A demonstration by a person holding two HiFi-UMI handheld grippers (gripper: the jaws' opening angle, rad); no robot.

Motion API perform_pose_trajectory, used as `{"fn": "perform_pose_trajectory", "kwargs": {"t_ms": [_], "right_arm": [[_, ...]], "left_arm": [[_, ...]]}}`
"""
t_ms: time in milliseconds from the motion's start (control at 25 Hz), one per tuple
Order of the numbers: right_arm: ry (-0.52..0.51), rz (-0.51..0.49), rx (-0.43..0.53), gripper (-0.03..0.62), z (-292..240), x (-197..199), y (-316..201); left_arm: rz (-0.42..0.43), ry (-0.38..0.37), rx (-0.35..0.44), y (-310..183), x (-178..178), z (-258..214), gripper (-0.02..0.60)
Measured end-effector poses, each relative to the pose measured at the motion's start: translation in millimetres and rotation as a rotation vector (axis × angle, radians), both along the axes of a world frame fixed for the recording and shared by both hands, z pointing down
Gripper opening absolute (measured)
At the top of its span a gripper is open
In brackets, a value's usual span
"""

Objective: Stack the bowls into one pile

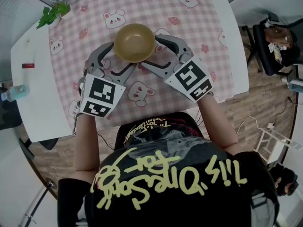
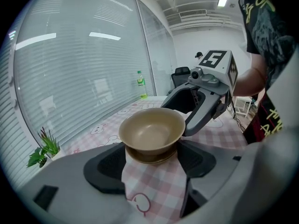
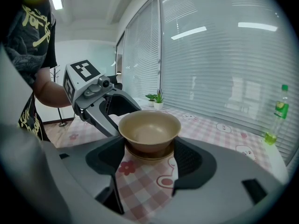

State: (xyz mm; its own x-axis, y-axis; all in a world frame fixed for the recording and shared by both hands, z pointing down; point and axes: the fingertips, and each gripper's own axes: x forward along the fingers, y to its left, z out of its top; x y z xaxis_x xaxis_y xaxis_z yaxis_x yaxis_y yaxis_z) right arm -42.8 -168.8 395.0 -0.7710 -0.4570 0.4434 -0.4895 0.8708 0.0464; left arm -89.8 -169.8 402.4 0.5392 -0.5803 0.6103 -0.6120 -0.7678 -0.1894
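Tan round bowls (image 1: 134, 42) nested on pink checked tablecloth (image 1: 94, 13), between spread jaws of left gripper (image 2: 152, 155), right gripper (image 3: 149, 153); liable to topple if clipped.

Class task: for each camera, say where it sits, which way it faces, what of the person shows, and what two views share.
Head view: on the head, looking steeply down at the bowls on the table; forearms and black shirt show.
Left gripper view: rides the left gripper, facing the bowls between its jaws, right gripper beyond; an arm shows.
Right gripper view: mirrored, left gripper beyond.
Shared: same bowls, opposite sides.
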Motion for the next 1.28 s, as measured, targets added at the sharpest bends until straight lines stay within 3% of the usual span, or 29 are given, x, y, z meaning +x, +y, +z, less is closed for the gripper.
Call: {"fn": "perform_pose_trajectory", "kwargs": {"t_ms": [400, 1280], "right_arm": [[0.004, 0.0, -0.012, 0.333, 6.1, -0.4, -2.3], [0.022, -0.007, -0.028, 0.333, 13.3, -2.7, -2.3]], "left_arm": [[0.009, 0.021, -0.038, -1.1, -0.6, 2.3, 0.347], [0.026, -0.026, -0.084, 1.7, -5.5, 11.2, 0.347]]}}
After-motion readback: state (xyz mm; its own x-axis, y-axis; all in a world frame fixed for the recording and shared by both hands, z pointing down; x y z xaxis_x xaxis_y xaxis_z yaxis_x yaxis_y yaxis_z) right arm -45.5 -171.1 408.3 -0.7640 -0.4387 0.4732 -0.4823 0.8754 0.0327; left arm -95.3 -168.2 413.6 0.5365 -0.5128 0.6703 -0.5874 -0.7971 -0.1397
